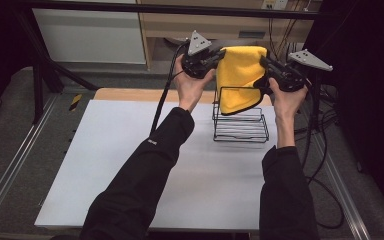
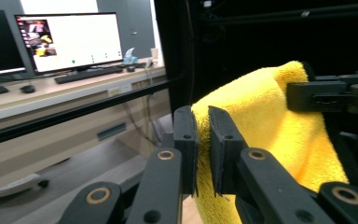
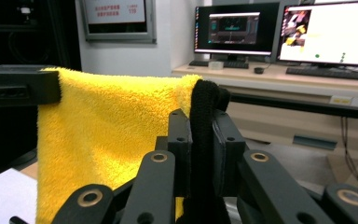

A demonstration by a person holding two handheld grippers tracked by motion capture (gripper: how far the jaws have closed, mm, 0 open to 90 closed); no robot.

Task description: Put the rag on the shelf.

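Yellow cloth (image 1: 240, 75) held aloft between two grippers, above wire rack (image 1: 240, 122).

Both forearms reach forward, hands raised at the table's (image 1: 130, 165) far edge. Left gripper (image 1: 215, 57) pinches the cloth's top left corner, jaws nearly together on the fabric. Right gripper (image 1: 266, 70) is clamped on the black-trimmed right edge. Cloth hangs down, lower edge inside the rack's frame.

Lab: desk monitors (image 3: 235, 28), black frame (image 1: 170, 9), cables (image 1: 325, 165)
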